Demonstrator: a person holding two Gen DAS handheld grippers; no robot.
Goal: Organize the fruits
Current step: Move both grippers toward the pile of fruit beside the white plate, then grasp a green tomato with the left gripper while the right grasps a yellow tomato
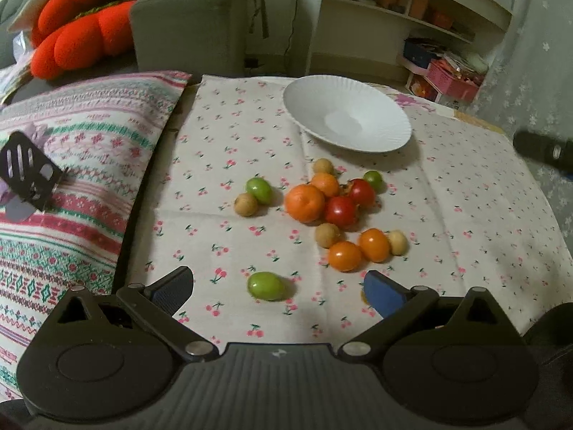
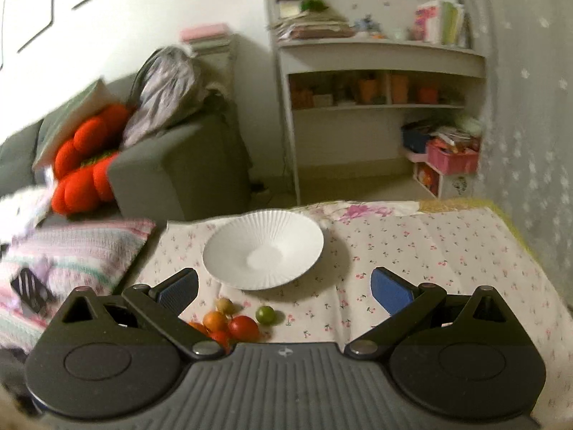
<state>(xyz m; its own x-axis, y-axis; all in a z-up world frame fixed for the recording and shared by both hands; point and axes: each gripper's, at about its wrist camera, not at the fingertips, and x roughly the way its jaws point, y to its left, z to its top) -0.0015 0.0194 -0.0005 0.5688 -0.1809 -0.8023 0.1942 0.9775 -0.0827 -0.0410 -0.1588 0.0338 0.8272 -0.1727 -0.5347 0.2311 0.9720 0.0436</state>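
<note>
1. Both the left gripper (image 1: pixel 277 288) and the right gripper (image 2: pixel 284 286) had fingers spread wide, holding nothing.
2. The white plate (image 1: pixel 304 107) sat bare.
3. Every fruit, including a near green one (image 1: pixel 265 285), lay loose on the cloth (image 1: pixel 215 136); sorting looked unstarted.

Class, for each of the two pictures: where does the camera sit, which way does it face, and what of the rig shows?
Left wrist: on the left gripper, low over the cloth, facing scattered fruit; open fingers show.
Right wrist: on the right gripper, higher, facing the shelf; open fingers show.
Shared: the white plate, still without fruit, and a red tomato.
</note>
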